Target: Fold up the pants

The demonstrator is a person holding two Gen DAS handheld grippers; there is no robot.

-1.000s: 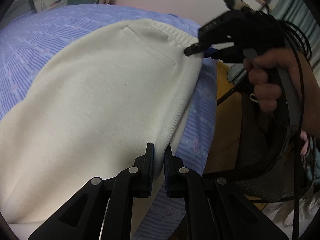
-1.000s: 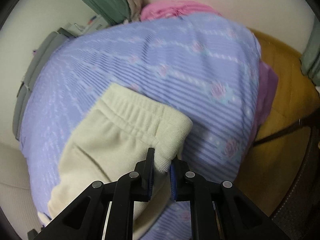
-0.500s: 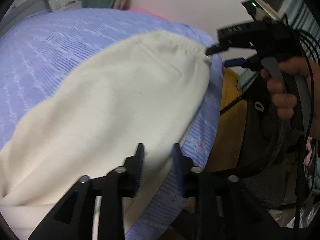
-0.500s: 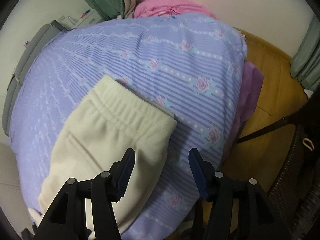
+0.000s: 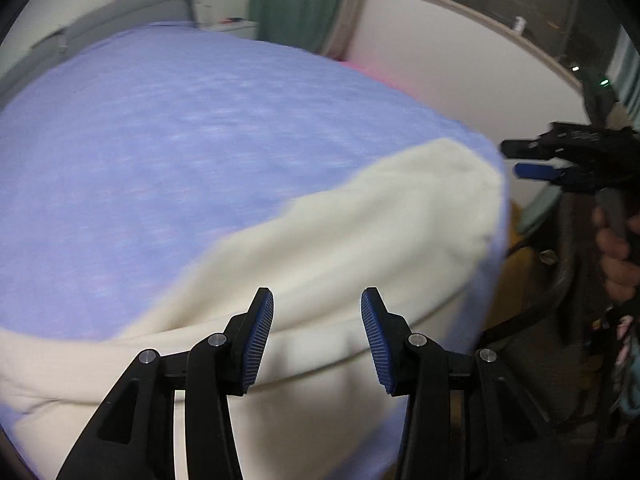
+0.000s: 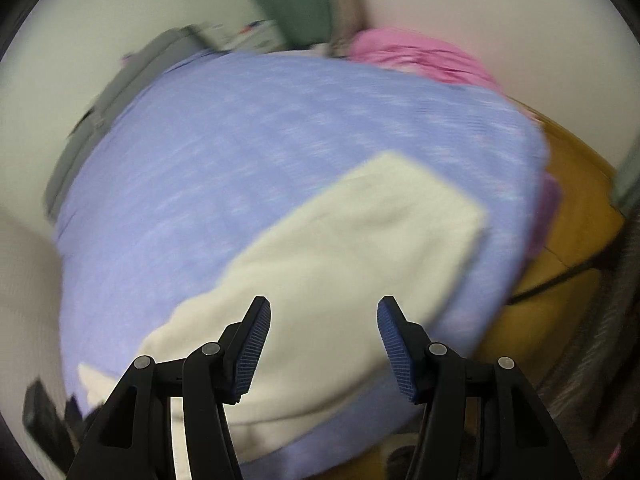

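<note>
Cream pants [image 5: 360, 240] lie folded lengthwise along the near edge of a bed with a lilac striped cover [image 5: 180, 140]; the waistband end is at the far right corner. They also show in the right wrist view [image 6: 360, 248]. My left gripper [image 5: 317, 338] is open and empty, raised above the pants' near edge. My right gripper [image 6: 323, 344] is open and empty, raised above the pants. It also shows in the left wrist view [image 5: 532, 158], just right of the waistband corner. Both views are blurred by motion.
A pink cloth [image 6: 420, 56] lies at the bed's far end by the wall. Green curtains [image 5: 296, 0] hang behind. A wooden floor [image 6: 576, 208] and a dark woven basket [image 5: 568, 320] are to the right of the bed. A grey headboard [image 5: 120, 12] is at the back left.
Both grippers have let go of the pants, opened wide and pulled up and back. The pants now lie flat on the bed.
</note>
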